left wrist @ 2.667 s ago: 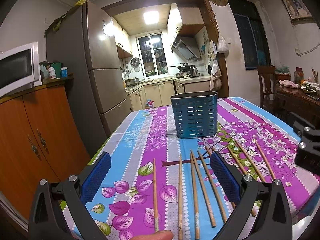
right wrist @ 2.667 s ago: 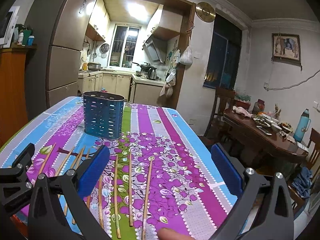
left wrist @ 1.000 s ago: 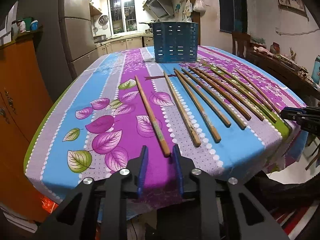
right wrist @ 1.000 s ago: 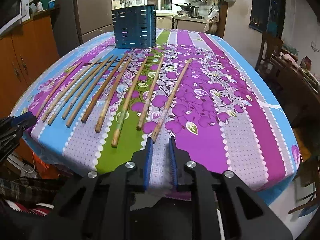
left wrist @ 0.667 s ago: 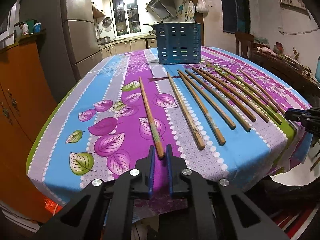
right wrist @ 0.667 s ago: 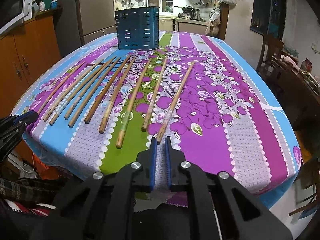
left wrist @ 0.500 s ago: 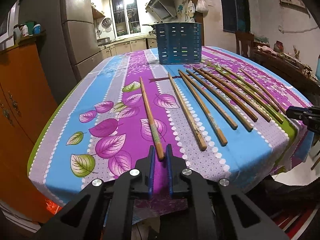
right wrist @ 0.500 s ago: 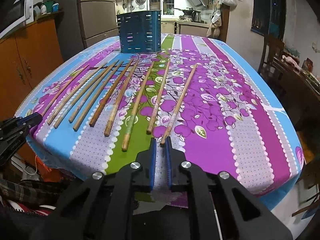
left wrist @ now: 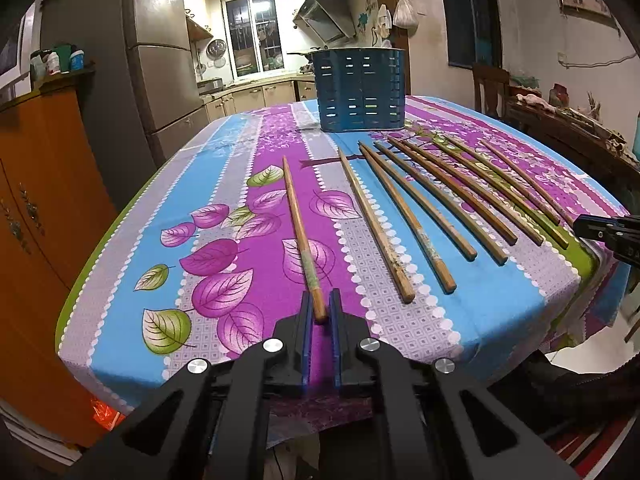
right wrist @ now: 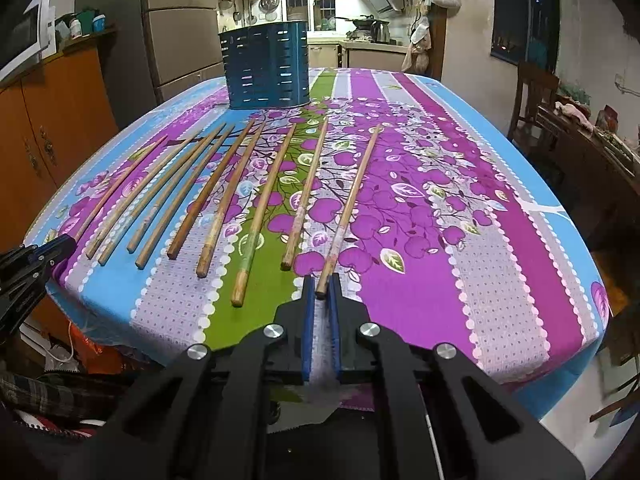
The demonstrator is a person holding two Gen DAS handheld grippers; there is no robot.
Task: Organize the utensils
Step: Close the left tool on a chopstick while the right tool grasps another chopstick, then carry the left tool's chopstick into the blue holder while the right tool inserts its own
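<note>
At the bottom centre of the left wrist view, my left gripper (left wrist: 319, 312) has just been closing, and its blue fingers (left wrist: 306, 320) now pinch the near end of the leftmost chopstick (left wrist: 298, 224). At the bottom centre of the right wrist view, my right gripper (right wrist: 320, 292) has likewise just closed its fingers (right wrist: 308, 308) on the near end of the rightmost chopstick (right wrist: 352, 200). Both sticks lie flat on the flowered cloth of the counter (left wrist: 208, 216), at either end of a row of other chopsticks (left wrist: 424, 204). Each held stick runs lengthwise up the frame, its thick end in my grip and its thin tip pointing toward the blue slotted holder (left wrist: 362, 90), which stands upright at the upper centre. To do this well, I judge I should keep each pinch firm, since I hold only the very ends, lift both sticks clear of the cloth, then swing them upright over the holder before lowering them in.
</note>
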